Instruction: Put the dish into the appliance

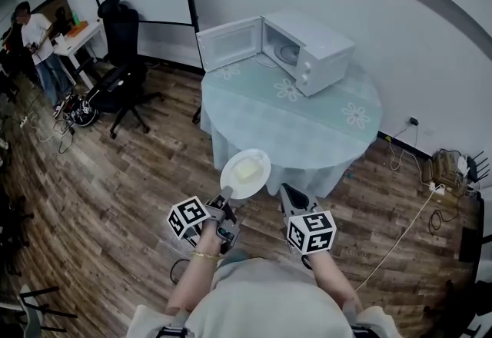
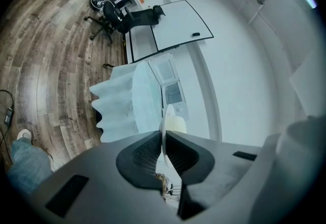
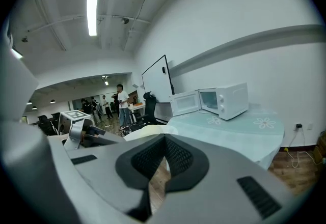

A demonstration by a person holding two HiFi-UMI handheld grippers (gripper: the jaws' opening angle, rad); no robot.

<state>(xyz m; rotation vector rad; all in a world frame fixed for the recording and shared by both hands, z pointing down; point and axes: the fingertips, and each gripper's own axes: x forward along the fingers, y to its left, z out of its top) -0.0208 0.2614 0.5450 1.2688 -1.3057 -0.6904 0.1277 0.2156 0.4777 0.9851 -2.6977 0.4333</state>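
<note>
White and round, the dish (image 1: 260,164) carries a pale yellow lump (image 1: 245,170). It is held in the air just short of the tabletop's (image 1: 323,137) near edge, well apart from the open-doored microwave (image 1: 307,48). The head view shows the dish's full face. The left gripper view shows it edge-on, a thin rim pinched between the pads of the left gripper (image 2: 164,149). The right gripper (image 3: 162,157) has its jaws together on nothing, and its view looks into the microwave's cavity.

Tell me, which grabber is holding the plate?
The left gripper: its fingers pinch the white plate's rim. The right gripper, beside it, is closed with nothing between its fingers.
</note>
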